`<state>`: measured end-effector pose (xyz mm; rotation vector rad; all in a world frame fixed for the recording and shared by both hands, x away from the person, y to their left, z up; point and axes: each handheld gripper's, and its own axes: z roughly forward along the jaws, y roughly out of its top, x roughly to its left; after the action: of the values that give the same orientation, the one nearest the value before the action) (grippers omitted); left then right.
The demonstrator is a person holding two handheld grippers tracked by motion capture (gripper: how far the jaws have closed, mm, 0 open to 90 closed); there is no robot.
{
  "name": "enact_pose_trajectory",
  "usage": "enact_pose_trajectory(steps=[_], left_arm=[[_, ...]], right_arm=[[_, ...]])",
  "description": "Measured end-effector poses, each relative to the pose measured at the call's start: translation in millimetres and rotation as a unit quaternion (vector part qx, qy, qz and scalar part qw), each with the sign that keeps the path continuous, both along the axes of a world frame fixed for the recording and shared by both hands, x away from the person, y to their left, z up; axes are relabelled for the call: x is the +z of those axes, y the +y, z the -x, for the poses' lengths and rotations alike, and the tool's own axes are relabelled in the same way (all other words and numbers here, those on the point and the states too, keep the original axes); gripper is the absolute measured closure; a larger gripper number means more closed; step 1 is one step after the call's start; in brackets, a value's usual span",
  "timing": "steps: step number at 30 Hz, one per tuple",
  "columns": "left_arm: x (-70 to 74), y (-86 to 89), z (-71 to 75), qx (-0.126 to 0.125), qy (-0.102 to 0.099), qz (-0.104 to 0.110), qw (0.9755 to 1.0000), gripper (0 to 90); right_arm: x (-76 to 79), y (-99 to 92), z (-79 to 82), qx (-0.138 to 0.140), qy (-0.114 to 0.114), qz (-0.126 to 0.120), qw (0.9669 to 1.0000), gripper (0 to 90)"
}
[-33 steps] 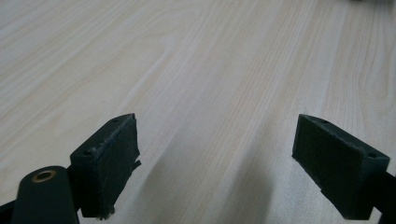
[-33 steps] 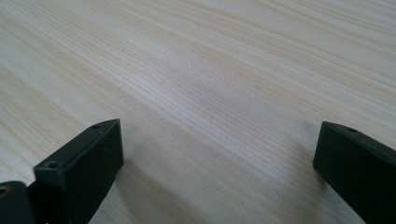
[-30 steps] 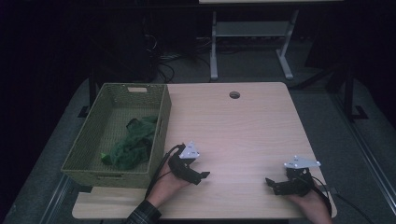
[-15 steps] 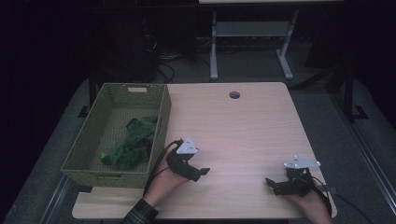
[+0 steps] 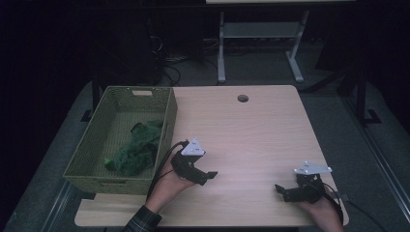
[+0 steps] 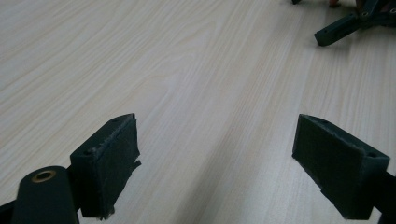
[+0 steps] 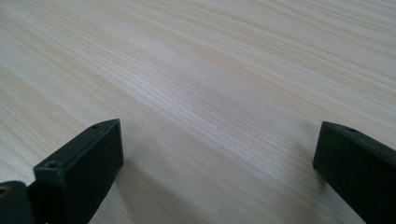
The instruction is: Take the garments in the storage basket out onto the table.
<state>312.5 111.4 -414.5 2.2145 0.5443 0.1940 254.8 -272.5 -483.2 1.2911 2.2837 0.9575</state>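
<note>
Both claws spread apart, empty: left claw (image 5: 205,176) beside basket (image 5: 92,159) holding green cloth (image 5: 135,150); right claw (image 5: 285,191) on surface (image 5: 251,135).

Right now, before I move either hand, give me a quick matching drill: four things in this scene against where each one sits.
Things:
1. green cloth
2. woven basket
3. left gripper
4. right gripper

Places:
A. near the table's front right corner, open over bare wood
B. lying inside the basket
C. on the left side of the table
D. just right of the basket, open over bare wood

Pairs: 1-B, 2-C, 3-D, 4-A
</note>
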Motion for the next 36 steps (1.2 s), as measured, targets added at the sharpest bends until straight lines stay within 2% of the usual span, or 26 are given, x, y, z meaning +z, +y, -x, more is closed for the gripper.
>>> enact_pose_trajectory(steps=[7,21,36], left_arm=[[12.7,0.1,-2.1,0.002,0.000,0.000,1.0000,13.7],[46.8,5.7,-8.4,0.007,-0.017,0.008,0.9998,13.5],[67.0,21.4,-21.3,0.022,-0.021,0.013,0.9995,13.8]], right_arm=[[0.0,0.0,0.0,0.000,0.000,0.000,1.0000,1.3],[0.0,0.4,0.5,-0.006,0.002,0.000,1.0000,0.7],[0.0,0.3,0.4,-0.005,0.002,0.000,1.0000,0.7]])
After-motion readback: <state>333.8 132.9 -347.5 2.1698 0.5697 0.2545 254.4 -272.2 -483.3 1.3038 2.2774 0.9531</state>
